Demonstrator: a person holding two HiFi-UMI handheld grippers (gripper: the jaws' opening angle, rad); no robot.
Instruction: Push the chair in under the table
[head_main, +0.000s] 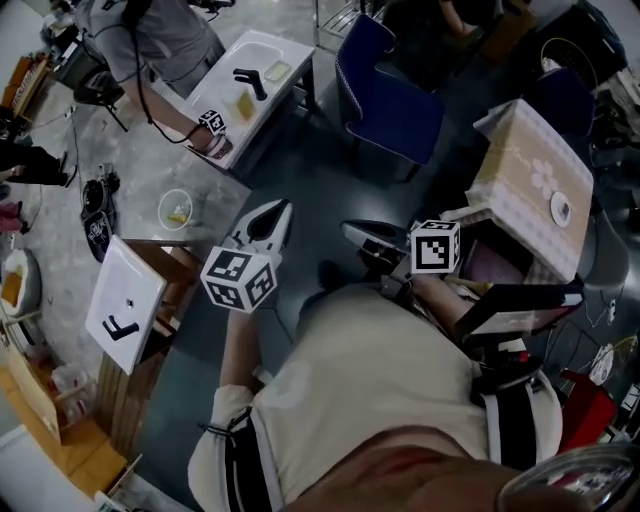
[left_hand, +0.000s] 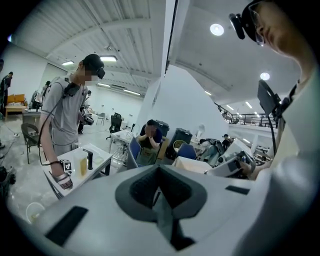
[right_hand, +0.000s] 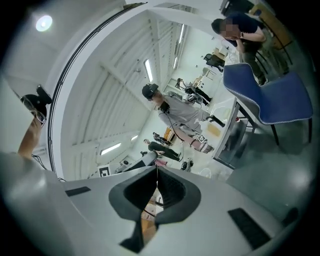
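The wearer's pale shirt fills the foreground; just beyond it the left claw and right claw are both closed tight on nothing, over dark floor. A cloth-covered counter stands at their right, a small white counter at their left. Farther on, well apart from both claws, stands the blue chair, with a long white counter and another person to its left.

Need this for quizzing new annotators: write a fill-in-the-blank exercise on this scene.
The left gripper and the right gripper both have their fingers ____. The padded fabric chair beyond them is ____. The person in the grey T-shirt stands at a ____ rectangular table. Missing words: shut; blue; white.
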